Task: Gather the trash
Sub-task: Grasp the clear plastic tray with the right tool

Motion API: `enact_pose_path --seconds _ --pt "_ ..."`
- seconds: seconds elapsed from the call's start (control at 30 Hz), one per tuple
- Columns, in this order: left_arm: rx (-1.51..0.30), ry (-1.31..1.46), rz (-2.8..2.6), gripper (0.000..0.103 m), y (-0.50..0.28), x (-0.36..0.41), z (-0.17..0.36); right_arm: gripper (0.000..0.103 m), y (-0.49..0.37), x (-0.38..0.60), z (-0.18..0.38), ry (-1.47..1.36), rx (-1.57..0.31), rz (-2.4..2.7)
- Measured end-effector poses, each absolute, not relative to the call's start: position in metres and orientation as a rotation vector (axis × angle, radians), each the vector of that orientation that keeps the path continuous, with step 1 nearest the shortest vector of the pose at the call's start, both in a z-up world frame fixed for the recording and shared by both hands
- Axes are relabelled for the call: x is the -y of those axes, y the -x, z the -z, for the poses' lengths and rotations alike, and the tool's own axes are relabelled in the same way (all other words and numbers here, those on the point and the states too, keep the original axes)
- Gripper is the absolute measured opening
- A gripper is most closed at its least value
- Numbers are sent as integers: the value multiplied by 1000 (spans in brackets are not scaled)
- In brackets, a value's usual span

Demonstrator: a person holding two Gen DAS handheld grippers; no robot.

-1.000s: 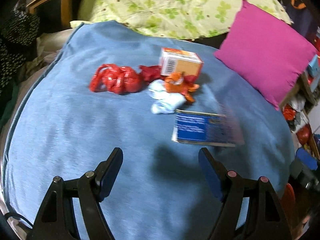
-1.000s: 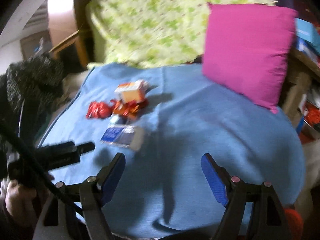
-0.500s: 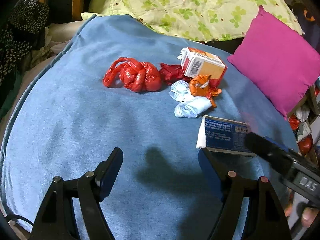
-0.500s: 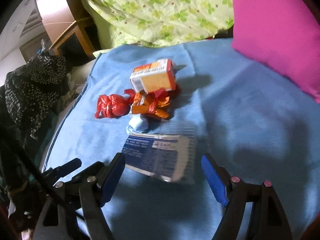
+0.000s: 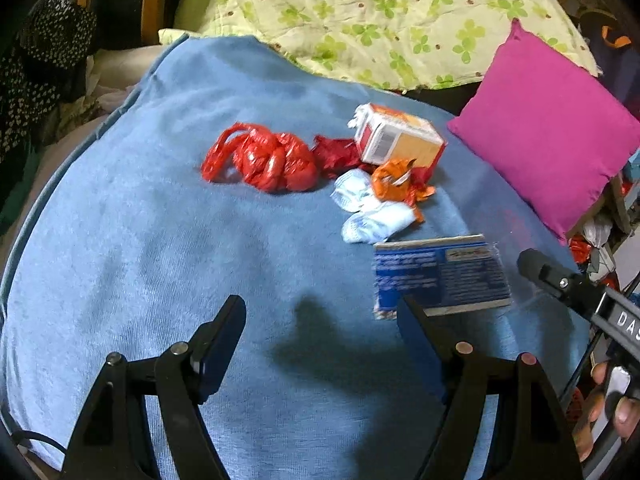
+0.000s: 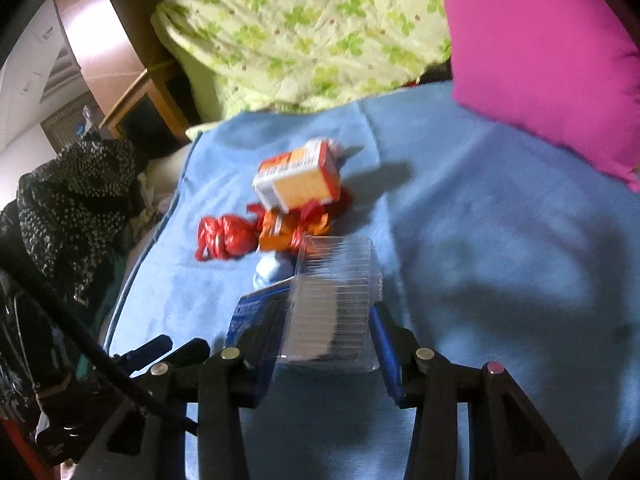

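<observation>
"How much trash have I got?"

"Just one so far. My right hand-held gripper (image 6: 332, 320) is pinching the clear pack (image 6: 332, 300). The left hand-held gripper (image 5: 320, 336) is spread, holding nothing. The carton (image 5: 396, 140), red bag (image 5: 264, 160) and wrappers (image 5: 396, 184) lie on the bed (image 5: 140, 240)."

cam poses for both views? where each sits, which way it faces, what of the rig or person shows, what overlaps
Left wrist: on the left gripper, jaws open, looking across the blue blanket at the trash pile; the person's right hand shows at the right edge.
Right wrist: on the right gripper, low over the bed, jaws around the clear plastic package; left gripper tip at lower left.
Shared: orange carton, red bag, pink pillow, green quilt.
</observation>
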State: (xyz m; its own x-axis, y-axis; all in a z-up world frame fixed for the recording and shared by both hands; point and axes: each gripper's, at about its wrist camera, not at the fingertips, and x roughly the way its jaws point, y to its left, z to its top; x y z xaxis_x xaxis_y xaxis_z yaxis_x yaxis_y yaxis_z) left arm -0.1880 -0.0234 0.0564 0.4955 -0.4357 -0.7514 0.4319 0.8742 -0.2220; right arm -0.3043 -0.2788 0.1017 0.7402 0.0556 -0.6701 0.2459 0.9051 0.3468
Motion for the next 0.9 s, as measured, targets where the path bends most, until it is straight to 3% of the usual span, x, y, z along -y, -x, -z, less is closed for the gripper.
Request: enact_pose_path --seconds 0.7,0.9 --pt "-907 -225 688 79 217 119 -57 47 375 334 -93 -572 -658 187" --pt "-906 -261 662 85 210 127 -50 47 376 336 -91 -586 -652 174"
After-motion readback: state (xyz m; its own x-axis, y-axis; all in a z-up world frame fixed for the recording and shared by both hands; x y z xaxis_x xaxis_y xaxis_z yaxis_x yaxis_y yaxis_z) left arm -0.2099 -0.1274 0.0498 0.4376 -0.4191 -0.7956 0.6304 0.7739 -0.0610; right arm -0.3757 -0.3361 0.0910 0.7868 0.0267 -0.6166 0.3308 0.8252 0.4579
